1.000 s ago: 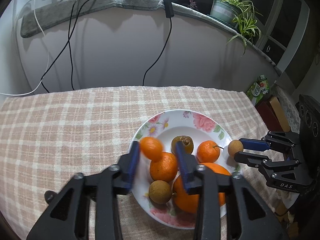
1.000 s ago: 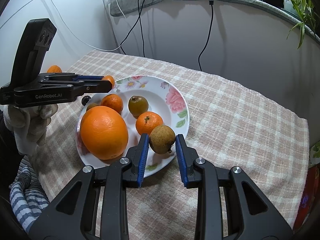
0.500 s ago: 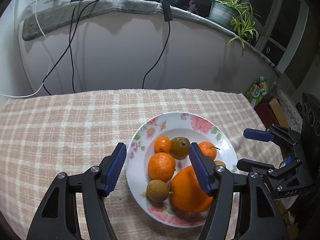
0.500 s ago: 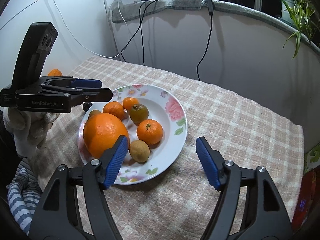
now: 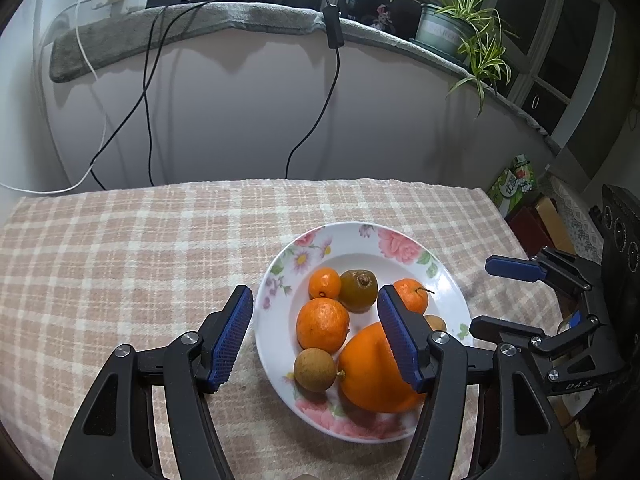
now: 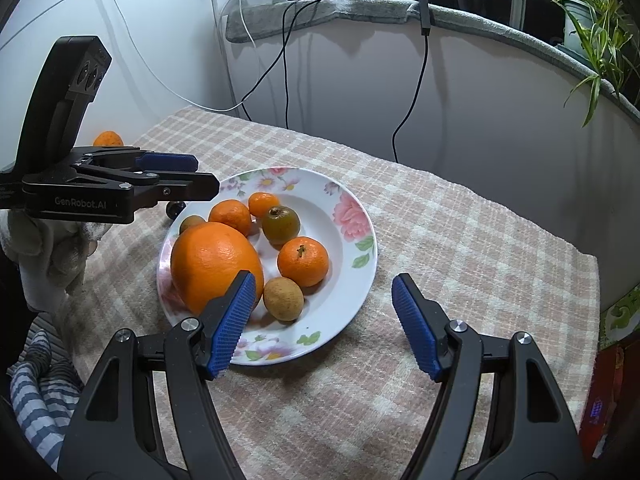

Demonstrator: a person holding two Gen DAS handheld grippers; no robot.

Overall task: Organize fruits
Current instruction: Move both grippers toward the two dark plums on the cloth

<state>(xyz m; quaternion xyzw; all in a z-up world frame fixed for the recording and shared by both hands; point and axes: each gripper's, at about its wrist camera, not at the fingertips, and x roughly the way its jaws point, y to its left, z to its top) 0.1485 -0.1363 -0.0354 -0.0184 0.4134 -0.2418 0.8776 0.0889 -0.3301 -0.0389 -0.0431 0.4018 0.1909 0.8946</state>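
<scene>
Plate: white, floral rim, on the checked cloth covering the worktop
Contents: large orange, three small mandarins, greenish-brown fruit, two small brown round fruits; all inside the plate
Stray fruit: one orange fruit beyond the left gripper, off the plate
Left gripper: fingers spread wide, holding nothing, above the plate's near side
Right gripper: fingers spread wide, empty, over the plate's near rim
</scene>
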